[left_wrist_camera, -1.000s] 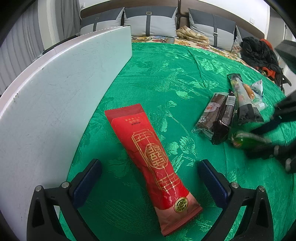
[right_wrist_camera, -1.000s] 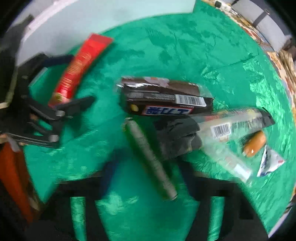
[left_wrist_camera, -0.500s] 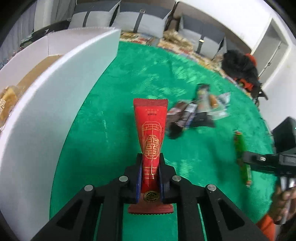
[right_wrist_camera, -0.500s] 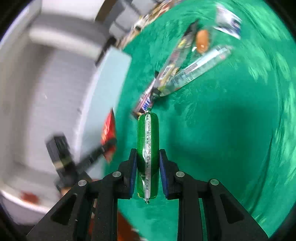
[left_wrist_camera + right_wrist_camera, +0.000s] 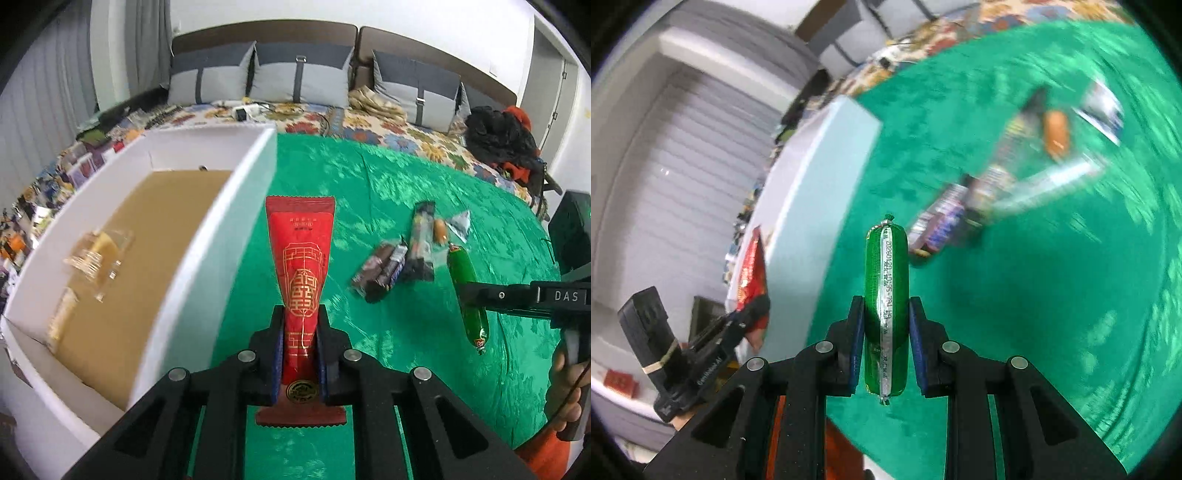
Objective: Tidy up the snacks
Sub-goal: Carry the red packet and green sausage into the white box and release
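The left wrist view looks down into a white box [image 5: 207, 236] with a brown floor, where a few clear-wrapped snacks [image 5: 96, 251] lie blurred; the right wrist view shows only that box's outer wall [image 5: 812, 206], not its inside. The right wrist view, in turn, shows printed digits along the silver seam of the green sausage [image 5: 886, 295], too small to read from the left.

The left gripper [image 5: 300, 332] is clamped on the lower part of a long red packet [image 5: 301, 266], which points forward between the fingers, held above the cloth just beside the box wall, its crimped bottom edge sticking out behind the pads. The right gripper [image 5: 886, 325] is closed on the green sausage, gripping its lower half; the sausage's top stands out well past the fingertips and its tail hangs behind them.

Below both lies a shiny green patterned cloth [image 5: 424, 332]. Farther out on it sits a small heap of dark-wrapped bars [image 5: 384, 266] with a little orange sausage [image 5: 440, 230] beside them, well apart from both grippers. Beyond the cloth is a flowered bedspread [image 5: 388, 129], grey cushions [image 5: 299, 74] against a brown headboard, and a pile of dark clothes [image 5: 498, 136] to the right.
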`<state>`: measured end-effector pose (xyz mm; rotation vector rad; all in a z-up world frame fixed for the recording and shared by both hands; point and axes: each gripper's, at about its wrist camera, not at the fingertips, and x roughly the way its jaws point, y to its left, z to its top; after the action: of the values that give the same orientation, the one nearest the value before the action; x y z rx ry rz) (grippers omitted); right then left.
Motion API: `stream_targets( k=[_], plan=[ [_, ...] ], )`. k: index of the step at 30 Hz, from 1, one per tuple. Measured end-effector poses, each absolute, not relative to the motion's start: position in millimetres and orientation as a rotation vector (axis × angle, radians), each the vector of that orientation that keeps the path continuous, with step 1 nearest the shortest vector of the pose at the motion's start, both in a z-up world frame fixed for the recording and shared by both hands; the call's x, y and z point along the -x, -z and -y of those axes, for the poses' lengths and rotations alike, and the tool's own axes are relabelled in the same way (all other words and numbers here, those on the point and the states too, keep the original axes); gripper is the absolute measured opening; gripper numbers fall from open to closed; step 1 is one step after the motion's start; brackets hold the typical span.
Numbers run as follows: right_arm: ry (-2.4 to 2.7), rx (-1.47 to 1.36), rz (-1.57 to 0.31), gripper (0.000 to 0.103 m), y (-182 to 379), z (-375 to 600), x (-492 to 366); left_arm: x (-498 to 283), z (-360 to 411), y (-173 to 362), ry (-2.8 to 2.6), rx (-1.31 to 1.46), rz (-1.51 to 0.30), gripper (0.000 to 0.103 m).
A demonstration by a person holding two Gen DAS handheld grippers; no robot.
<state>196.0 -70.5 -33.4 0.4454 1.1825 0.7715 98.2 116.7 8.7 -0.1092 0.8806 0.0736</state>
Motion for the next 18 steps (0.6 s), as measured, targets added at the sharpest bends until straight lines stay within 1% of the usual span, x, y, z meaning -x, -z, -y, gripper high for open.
stream_targets(
  k=[8, 11, 14, 18],
  plan=[
    [-0.889, -0.421, -1.161, 0.024, 7.3, 6.5, -203.3, -90.0, -146.9, -27.4, -0.133, 0.101, -0.849, 0.013],
    [-0.929, -0.442, -1.159, 0.024, -9.2, 1.4, -196.7, -89.1, -161.7, -31.1, -0.159, 0.117, -0.838, 0.014],
    [-0.971, -0.466, -1.15, 0.024, -22.5, -22.7, -192.7, -85.9, -186.4, -35.8, -0.193, 0.145, -0.824, 0.014],
    [-0.997, -0.468, -1.13, 0.024, -41.1, -66.9, -195.1, -82.2, -240.8, -34.8, -0.285, 0.212, -0.817, 0.014]
  ],
)
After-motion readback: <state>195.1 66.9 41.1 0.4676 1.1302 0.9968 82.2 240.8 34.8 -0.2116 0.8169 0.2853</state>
